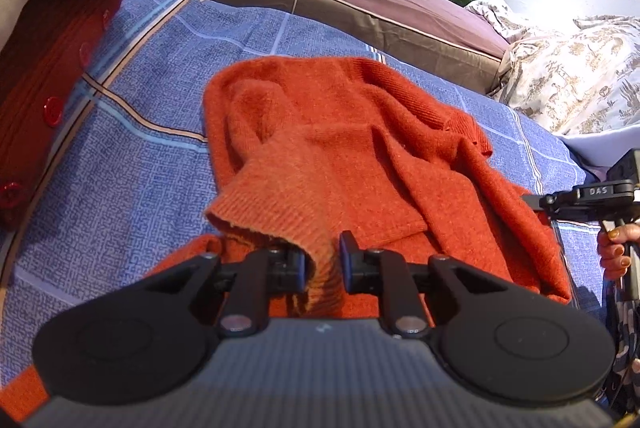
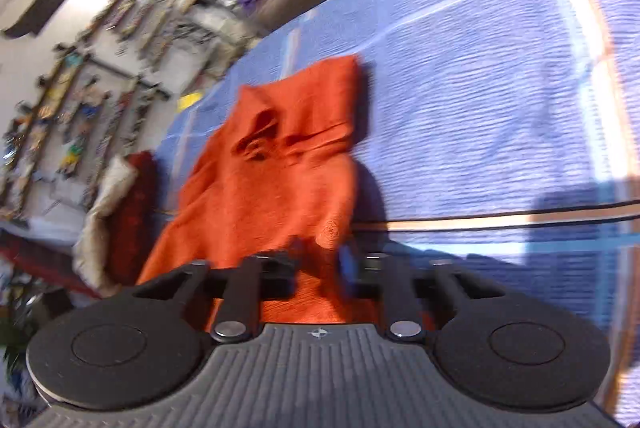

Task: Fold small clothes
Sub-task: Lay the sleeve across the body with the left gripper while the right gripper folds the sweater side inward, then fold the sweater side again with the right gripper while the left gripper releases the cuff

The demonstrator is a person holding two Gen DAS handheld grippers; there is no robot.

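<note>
A blue checked woven bedspread [image 1: 132, 155] is covering the bed. On it, a small fuzzy orange knitted sweater [image 1: 344, 147] is lying crumpled, its long axis running away from both grippers. The left gripper [image 1: 323, 264], at the sweater's near edge, is pinching a ribbed cuff between narrow jaws. The right gripper [image 2: 318, 260], at the sweater's right edge, is closing narrow jaws on its hem, though blur hides the contact. Only the left view shows a dark red buttoned garment [image 1: 44, 87] left of the sweater, and a hand [image 1: 616, 248].

bare bedspread [image 1: 120, 179] left, red cardigan [image 1: 44, 67] beyond
</note>
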